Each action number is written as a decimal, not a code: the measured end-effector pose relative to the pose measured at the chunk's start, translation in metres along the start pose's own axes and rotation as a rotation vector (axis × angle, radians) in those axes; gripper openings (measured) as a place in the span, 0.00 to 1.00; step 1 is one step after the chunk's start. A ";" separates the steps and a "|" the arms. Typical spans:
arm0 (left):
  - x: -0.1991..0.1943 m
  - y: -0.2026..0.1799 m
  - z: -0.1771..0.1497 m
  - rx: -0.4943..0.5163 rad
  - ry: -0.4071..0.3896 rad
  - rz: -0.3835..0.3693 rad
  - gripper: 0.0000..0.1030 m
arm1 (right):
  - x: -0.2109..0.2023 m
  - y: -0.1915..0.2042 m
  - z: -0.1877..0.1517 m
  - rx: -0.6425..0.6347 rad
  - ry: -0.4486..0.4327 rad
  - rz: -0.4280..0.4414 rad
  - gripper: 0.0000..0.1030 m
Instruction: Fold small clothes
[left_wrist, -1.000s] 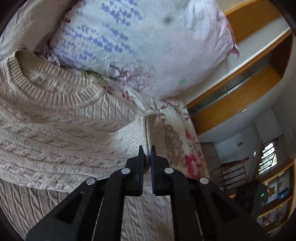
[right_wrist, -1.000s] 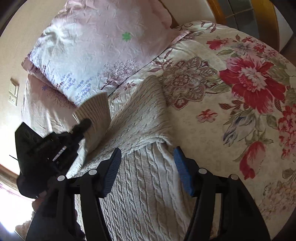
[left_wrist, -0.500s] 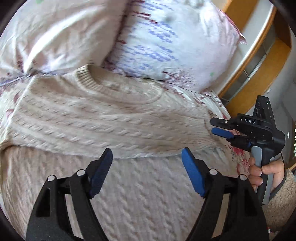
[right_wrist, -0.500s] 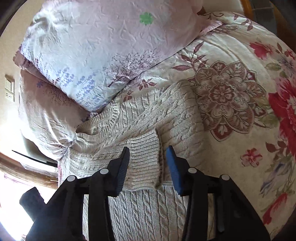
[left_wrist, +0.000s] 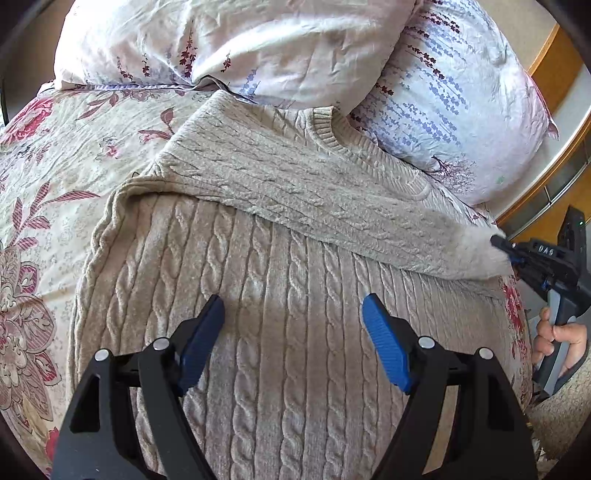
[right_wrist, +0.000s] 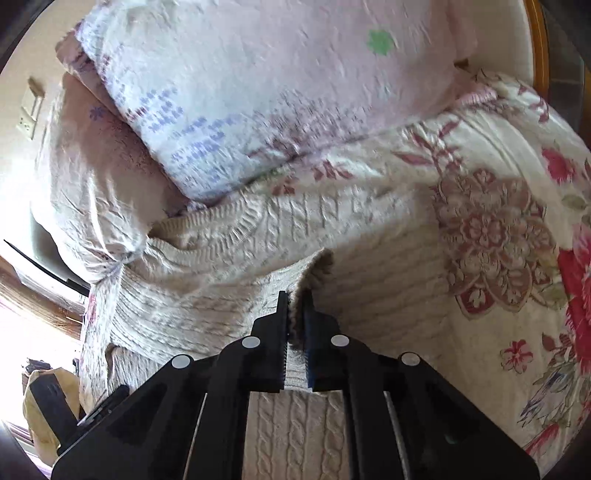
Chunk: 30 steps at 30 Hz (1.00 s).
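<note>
Right gripper (right_wrist: 295, 332) now clamping sleeve cuff (right_wrist: 314, 269)

The far side is blocked by two pillows (left_wrist: 258, 48) lying against the sweater's (left_wrist: 295, 332) collar. Open quilt (left_wrist: 55, 166) is left free beside the sweater, toward the left gripper's (left_wrist: 293, 332) side.

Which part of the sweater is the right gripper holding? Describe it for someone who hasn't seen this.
On the floral bedspread, below the pillows, lies a beige cable-knit sweater. One sleeve is folded across its chest. The right gripper is shut on that sleeve's ribbed cuff.
</note>
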<state>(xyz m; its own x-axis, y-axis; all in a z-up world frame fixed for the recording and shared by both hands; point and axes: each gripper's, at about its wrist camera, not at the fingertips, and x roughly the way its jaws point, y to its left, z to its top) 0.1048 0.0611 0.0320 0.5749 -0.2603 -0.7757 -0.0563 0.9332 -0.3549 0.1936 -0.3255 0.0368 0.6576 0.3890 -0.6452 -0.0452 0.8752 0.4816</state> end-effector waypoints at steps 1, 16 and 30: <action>0.001 -0.001 0.000 0.001 0.000 -0.001 0.76 | -0.007 0.005 0.006 -0.015 -0.043 0.004 0.07; -0.006 0.001 0.003 -0.032 -0.029 -0.013 0.76 | 0.018 -0.033 -0.009 0.138 0.099 -0.120 0.17; 0.005 0.041 0.050 -0.139 -0.072 0.075 0.76 | 0.027 -0.029 -0.015 0.065 0.116 -0.251 0.10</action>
<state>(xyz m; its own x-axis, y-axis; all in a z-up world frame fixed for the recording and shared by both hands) 0.1459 0.1107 0.0392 0.6217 -0.1676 -0.7651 -0.2111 0.9048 -0.3698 0.2021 -0.3359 -0.0034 0.5516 0.1963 -0.8107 0.1591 0.9293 0.3333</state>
